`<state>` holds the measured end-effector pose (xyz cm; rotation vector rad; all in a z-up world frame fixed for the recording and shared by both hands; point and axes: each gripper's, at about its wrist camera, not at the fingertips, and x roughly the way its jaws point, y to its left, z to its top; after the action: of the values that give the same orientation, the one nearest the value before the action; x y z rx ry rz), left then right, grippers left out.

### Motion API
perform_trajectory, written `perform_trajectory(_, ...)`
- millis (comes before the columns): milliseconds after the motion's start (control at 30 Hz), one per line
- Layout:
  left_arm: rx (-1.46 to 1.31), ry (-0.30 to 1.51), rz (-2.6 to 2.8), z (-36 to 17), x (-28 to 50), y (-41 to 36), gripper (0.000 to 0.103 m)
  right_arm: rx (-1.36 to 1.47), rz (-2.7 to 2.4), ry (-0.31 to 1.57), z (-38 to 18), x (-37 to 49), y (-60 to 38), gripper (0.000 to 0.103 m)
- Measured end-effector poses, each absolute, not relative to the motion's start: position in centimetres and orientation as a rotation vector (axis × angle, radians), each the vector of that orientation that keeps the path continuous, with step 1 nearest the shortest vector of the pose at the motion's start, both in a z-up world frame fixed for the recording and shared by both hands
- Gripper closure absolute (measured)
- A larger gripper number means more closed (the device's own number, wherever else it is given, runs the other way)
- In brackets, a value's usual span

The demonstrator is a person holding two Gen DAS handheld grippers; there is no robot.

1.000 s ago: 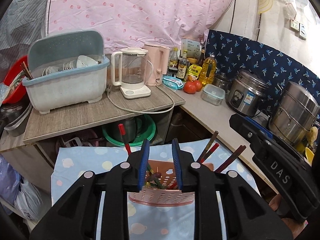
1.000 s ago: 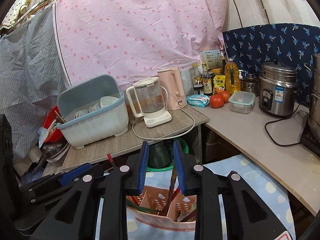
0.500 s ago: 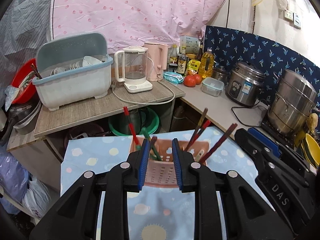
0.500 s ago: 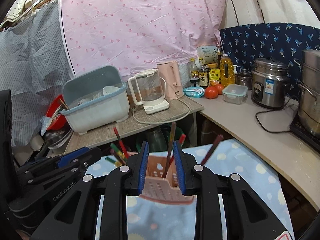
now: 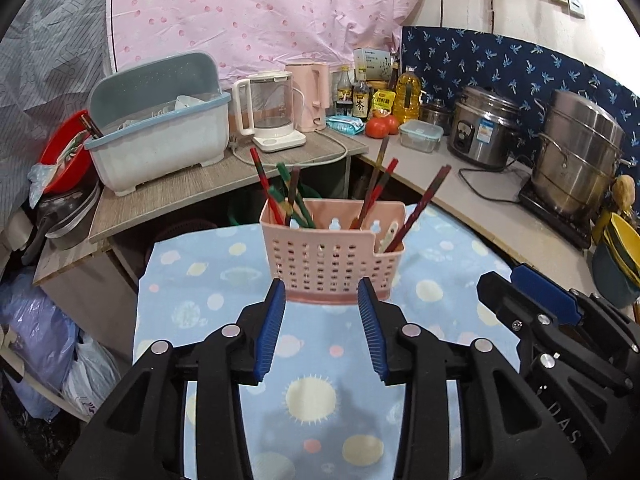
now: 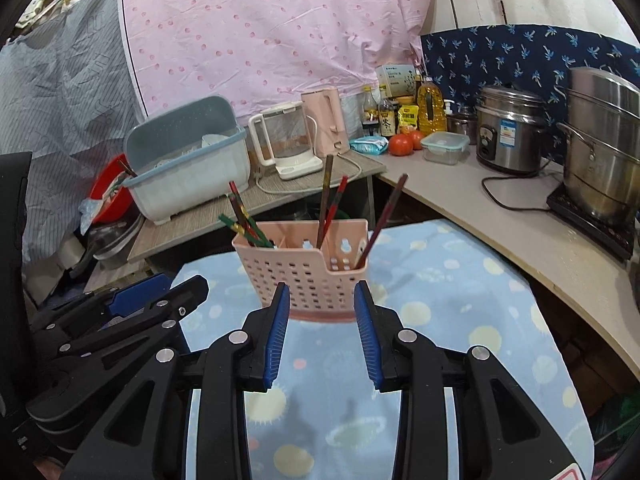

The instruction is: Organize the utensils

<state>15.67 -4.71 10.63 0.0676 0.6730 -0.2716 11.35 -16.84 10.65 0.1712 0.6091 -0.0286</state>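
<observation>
Opening both my left gripper (image 5: 322, 300) and right gripper (image 6: 322, 300) — nothing between either's jaws, pink utensil basket (image 5: 330, 258) standing ahead on the cloth (image 5: 192, 288).

dish bin (image 5: 160, 136) – glass kettle (image 5: 272, 112) | tomatoes (image 5: 378, 127) | rice cooker (image 5: 484, 128) – steel steamer pot (image 5: 576, 152)

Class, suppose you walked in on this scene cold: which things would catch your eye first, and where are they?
First, the pink perforated utensil basket, standing upright on the blue planet-print cloth with chopsticks poking out of its compartments. Next, the two black grippers with blue pads, the left gripper and the right gripper, both empty, jaws opening, just short of the basket. Behind, a steel pot gleams on the right counter.
</observation>
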Motion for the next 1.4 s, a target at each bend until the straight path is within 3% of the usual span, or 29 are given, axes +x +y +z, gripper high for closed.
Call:
perform_trajectory(400,0.094,0.696,-0.226,8.1,12.6,-4.7,0.046,0.140,-0.045,0.678,7.9,8.2,-16.2,0.069)
perform_trajectory(500,0.090,0.702,-0.213,7.8,12.1,-4.7,0.042,0.129,-0.062,0.681,7.7,7.7,-16.4,0.062)
perform_trajectory(767,0.085,0.709,-0.161,6.9,11.3,-3.8,0.016,0.136,-0.100,0.682,7.0,6.6,-17.6,0.035)
perform_trajectory(800,0.086,0.710,-0.155,6.8,11.3,-3.7,0.014,0.141,-0.103,0.683,6.9,6.5,-17.8,0.033)
perform_trajectory(867,0.090,0.709,-0.146,6.6,11.2,-3.5,0.012,0.148,-0.113,0.682,6.8,6.3,-18.1,0.019)
perform_trajectory(933,0.089,0.712,-0.142,6.5,11.1,-3.4,0.009,0.158,-0.114,0.677,6.7,6.1,-18.4,0.017)
perform_trajectory(1033,0.098,0.713,-0.143,6.2,10.9,-3.4,0.007,0.156,-0.122,0.678,6.6,5.8,-18.5,0.015)
perform_trajectory(1067,0.104,0.714,-0.139,6.1,10.9,-3.4,0.007,0.149,-0.128,0.675,6.6,5.7,-18.5,0.007)
perform_trajectory(1100,0.108,0.715,-0.132,6.0,10.9,-3.4,0.007,0.143,-0.133,0.672,6.6,5.6,-18.5,0.006)
perform_trajectory(1400,0.104,0.726,-0.118,5.6,10.6,-3.1,0.007,0.114,-0.158,0.664,6.2,5.2,-18.5,0.006)
